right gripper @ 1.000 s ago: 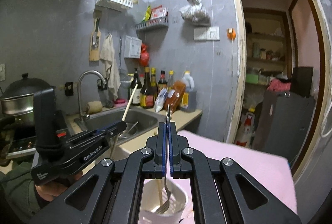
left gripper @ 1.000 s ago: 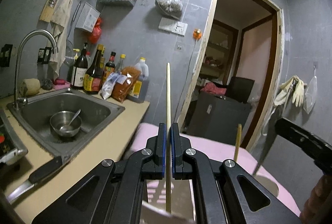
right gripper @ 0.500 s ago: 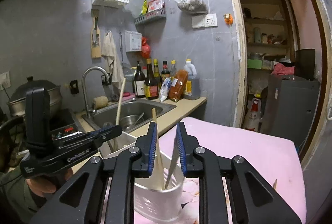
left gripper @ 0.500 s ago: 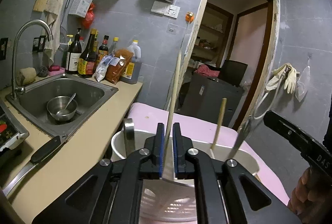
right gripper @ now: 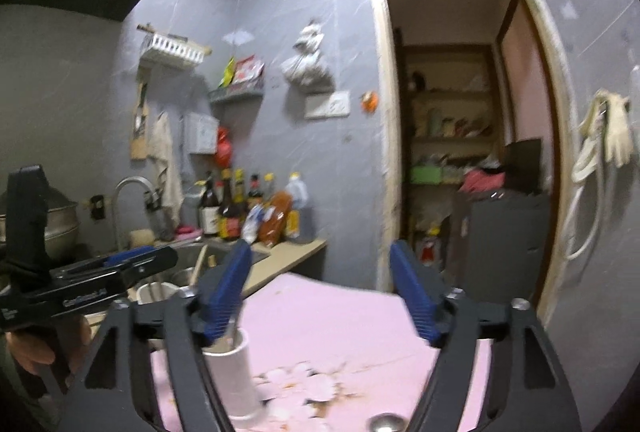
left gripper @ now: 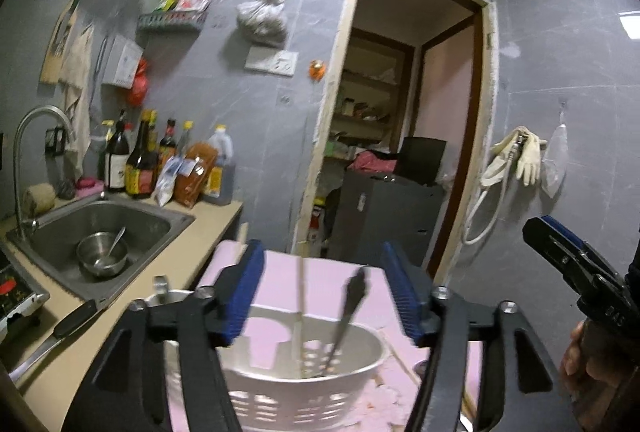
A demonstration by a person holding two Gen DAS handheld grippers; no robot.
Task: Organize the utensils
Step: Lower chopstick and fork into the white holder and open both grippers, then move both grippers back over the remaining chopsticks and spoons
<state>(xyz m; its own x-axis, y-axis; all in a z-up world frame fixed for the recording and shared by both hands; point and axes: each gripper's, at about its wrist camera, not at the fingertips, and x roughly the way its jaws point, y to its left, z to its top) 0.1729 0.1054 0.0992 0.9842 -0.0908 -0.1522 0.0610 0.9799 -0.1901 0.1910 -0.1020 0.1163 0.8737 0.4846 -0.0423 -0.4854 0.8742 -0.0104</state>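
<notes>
My left gripper (left gripper: 324,290) hangs over the white slotted utensil holder (left gripper: 304,388) on the pink table; its jaws are opening and its blue pads touch nothing. A pale chopstick (left gripper: 300,296) and a fork (left gripper: 352,306) stand in the holder below the gap. My right gripper (right gripper: 320,292) is also opening, with only pink table (right gripper: 340,320) between its pads. The holder (right gripper: 234,372) sits low behind its left finger. Each gripper shows in the other's view: the right gripper (left gripper: 538,230) at the right edge, the left gripper (right gripper: 160,258) at the left.
Left of the table runs a counter with a steel sink (left gripper: 132,216) holding a bowl and spoon (left gripper: 102,256). A knife (left gripper: 60,330) lies on the counter's near edge. Bottles (left gripper: 160,163) line the wall. A doorway (left gripper: 400,151) opens straight ahead.
Both grippers were shut, the left on the chopstick and the right on the fork. Both have let go, and the utensils now stand in the holder. Both hands have drawn back and up.
</notes>
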